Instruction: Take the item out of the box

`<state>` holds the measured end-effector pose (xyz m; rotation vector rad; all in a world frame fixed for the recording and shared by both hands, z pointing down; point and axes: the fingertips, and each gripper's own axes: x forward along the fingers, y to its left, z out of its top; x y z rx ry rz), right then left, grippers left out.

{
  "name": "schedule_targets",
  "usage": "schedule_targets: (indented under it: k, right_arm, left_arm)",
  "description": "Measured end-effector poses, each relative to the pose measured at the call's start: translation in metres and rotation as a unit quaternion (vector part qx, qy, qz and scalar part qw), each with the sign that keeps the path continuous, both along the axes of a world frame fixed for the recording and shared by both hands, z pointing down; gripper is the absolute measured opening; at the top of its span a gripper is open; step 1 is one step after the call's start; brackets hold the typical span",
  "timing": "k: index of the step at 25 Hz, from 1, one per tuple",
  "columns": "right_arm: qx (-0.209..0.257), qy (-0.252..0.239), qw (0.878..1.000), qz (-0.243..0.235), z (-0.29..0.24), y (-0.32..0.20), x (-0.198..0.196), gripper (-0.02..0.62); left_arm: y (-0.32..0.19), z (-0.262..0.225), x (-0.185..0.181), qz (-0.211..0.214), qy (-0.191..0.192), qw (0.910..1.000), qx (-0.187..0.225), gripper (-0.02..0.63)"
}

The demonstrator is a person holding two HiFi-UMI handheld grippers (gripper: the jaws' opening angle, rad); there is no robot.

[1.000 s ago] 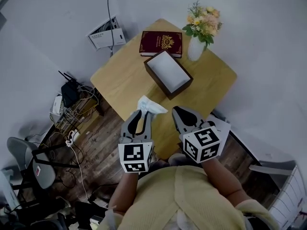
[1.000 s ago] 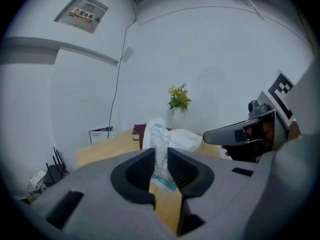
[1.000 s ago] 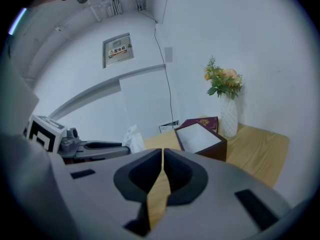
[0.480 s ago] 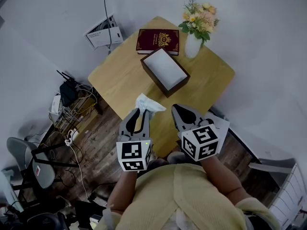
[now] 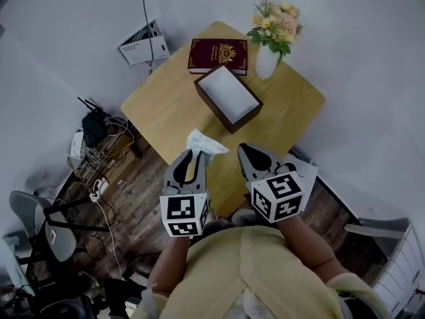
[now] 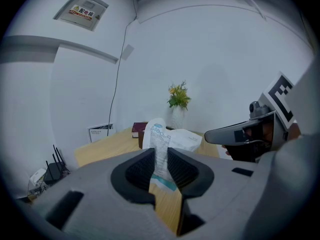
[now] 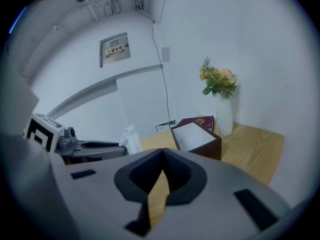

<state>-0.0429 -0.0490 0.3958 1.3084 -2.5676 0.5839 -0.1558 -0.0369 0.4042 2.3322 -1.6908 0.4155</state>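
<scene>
- Box [image 5: 228, 98] sits on the table [image 5: 166, 105], mid-surface.
- Book [image 5: 220, 55] lies on the table just beyond the box, at the far edge.
- Vase [image 5: 269, 64] stands right of the book.
- Packet [image 5: 206, 143] sits on the near side of the box, apart from it, between the jaws of the left gripper [image 5: 194, 154].
- Right gripper [image 5: 244, 151] is just right of the left gripper, over the table's near edge.

head view: high overhead, steeply down on table [image 5: 166, 105] | gripper views: low at near edge, facing across | shared: box [image 5: 229, 97], vase [image 5: 267, 64]
</scene>
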Motion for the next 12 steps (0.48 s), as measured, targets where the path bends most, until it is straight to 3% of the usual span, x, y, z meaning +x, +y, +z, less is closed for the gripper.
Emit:
schedule_targets:
  k: [12]
  right_arm:
    - [-0.004,-0.003,1.000,0.003,0.0026,0.0015,0.0000,0.029]
  left_arm:
    - [0.0000,0.0025,0.0012,0.001,0.002,1.0000,-0.002,0.092]
